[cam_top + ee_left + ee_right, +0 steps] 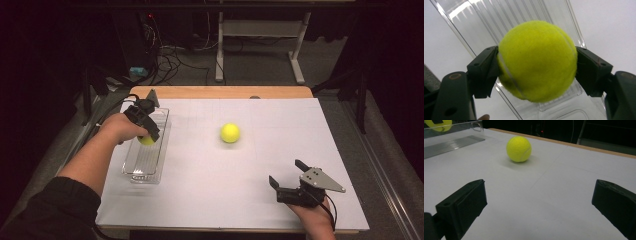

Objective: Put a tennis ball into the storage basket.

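Observation:
My left gripper [148, 134] is shut on a yellow tennis ball [537, 61] and holds it over the clear plastic tray [145, 167] at the table's left side. In the left gripper view both black pads press on the ball's sides, and the ribbed tray floor [499, 17] lies below it. A second tennis ball [230, 133] rests on the white table near the middle. My right gripper [287, 173] stands open near the front right, its jaws wide apart and pointed toward that ball [519, 149], well short of it.
White paper [250, 200] covers the table, with a wooden edge [220, 92] at the far side. Beyond it stand a desk frame [260, 45] and cables on the dark floor. The tray's near corner [474, 127] appears at the upper left of the right gripper view.

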### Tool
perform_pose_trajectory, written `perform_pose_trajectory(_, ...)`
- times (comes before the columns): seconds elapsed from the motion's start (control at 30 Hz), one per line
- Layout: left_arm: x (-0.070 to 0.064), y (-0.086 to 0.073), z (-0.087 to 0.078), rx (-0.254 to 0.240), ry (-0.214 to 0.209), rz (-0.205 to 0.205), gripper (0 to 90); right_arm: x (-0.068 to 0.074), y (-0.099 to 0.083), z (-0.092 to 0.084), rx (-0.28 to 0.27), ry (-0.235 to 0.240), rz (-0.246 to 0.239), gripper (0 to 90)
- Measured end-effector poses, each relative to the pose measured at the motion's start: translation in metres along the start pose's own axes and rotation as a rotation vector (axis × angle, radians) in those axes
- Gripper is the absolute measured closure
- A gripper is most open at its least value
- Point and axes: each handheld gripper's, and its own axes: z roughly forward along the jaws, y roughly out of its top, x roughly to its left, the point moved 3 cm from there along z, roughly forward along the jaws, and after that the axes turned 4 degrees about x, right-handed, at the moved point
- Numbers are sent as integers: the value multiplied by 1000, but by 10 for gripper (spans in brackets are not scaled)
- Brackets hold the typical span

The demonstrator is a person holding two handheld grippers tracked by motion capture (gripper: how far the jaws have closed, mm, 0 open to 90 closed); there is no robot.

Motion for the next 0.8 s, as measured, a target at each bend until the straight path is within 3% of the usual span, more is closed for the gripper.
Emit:
perform_pose_trajectory(0.67,-2,3,-1,-12,-5,22,260,0,-1,1,3,3,3,0)
perform_pose_trajectory(0.7,-3,3,-2,-20,-2,23,243,0,-1,1,2,3,3,0)
perform_pose_trajectory(0.8,-3,3,-8,-50,3,4,69,0,-1,1,3,3,3,0)
